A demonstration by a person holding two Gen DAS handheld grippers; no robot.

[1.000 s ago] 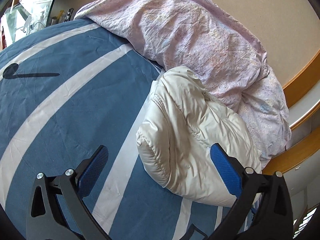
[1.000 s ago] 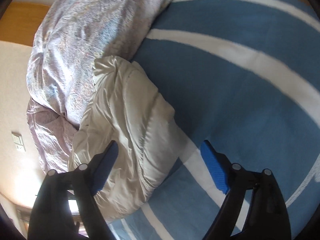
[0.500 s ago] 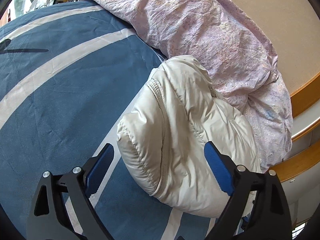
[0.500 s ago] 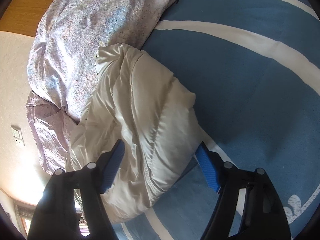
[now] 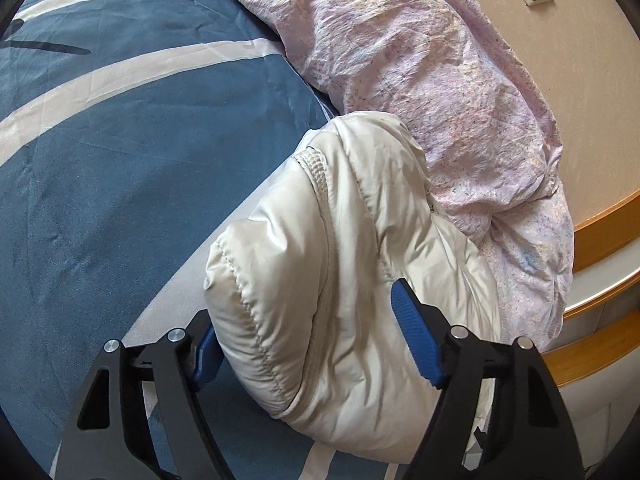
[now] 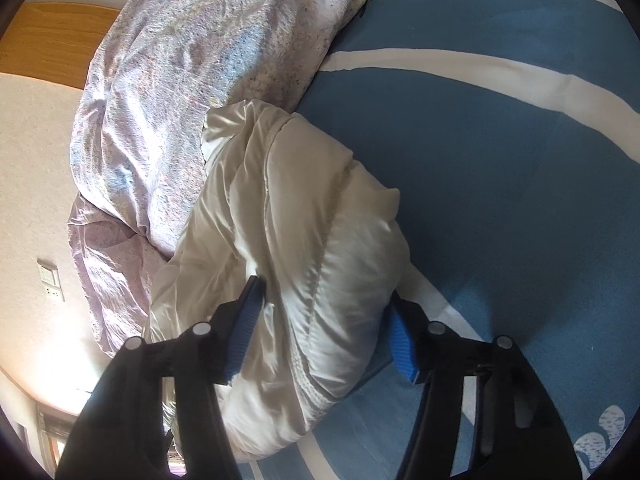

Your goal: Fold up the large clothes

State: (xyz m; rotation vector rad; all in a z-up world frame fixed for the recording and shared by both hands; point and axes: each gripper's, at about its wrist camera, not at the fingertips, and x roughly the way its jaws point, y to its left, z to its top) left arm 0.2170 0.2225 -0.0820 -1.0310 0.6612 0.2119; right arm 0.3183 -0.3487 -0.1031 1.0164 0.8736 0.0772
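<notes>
Folded cream puffer jacket [image 5: 332, 248] sits center frame on the blue striped bedsheet [image 5: 120, 152], butted against the crumpled pink duvet [image 5: 420, 64]. Left gripper [image 5: 316, 340] and right gripper [image 6: 320, 320] are both closing, pads squeezing the jacket's near end.

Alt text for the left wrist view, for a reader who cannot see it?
The left tool is closing around a folded cream puffer jacket on a blue bedcover with white stripes. A crumpled pink duvet lies behind the jacket, against a beige wall.

pink quilt [image 5: 432, 80] on blue striped bedsheet [image 5: 140, 152].
</notes>
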